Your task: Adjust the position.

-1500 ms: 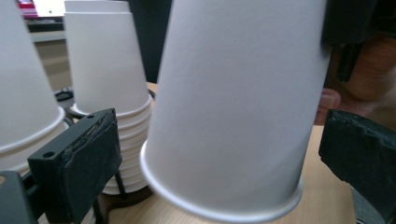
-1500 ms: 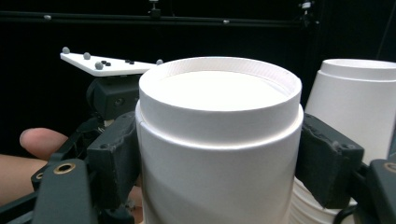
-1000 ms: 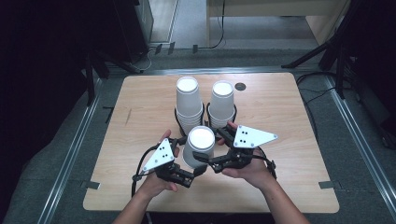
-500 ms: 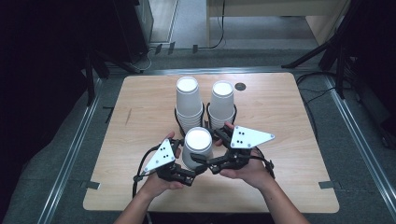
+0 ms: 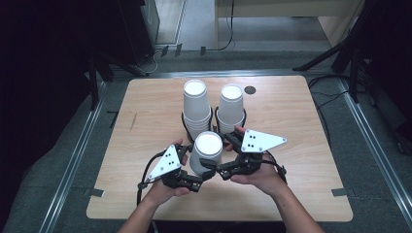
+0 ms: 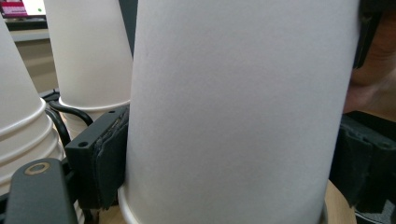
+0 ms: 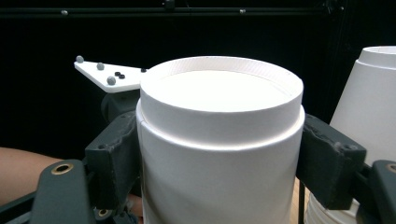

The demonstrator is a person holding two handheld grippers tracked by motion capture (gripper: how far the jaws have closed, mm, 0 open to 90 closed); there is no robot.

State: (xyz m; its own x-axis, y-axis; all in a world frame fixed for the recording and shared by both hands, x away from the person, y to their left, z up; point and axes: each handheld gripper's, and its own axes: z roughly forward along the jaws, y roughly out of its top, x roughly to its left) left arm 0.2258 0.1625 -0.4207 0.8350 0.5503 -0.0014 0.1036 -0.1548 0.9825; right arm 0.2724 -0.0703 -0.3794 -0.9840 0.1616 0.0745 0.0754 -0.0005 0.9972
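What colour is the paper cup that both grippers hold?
The paper cup is plain white with no print, best seen in the right gripper view.

no readable text, labels, brands or numbers anywhere; white paper cups (image 5: pixel 207 151) are blank; the small screen at top-left corner of left gripper view is too blurred to read

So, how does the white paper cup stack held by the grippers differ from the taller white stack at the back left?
The held white cup stack is shorter, nearer the person, and clamped by both grippers; the back-left white cup stack is taller and stands free. Both are upside-down white paper cups.
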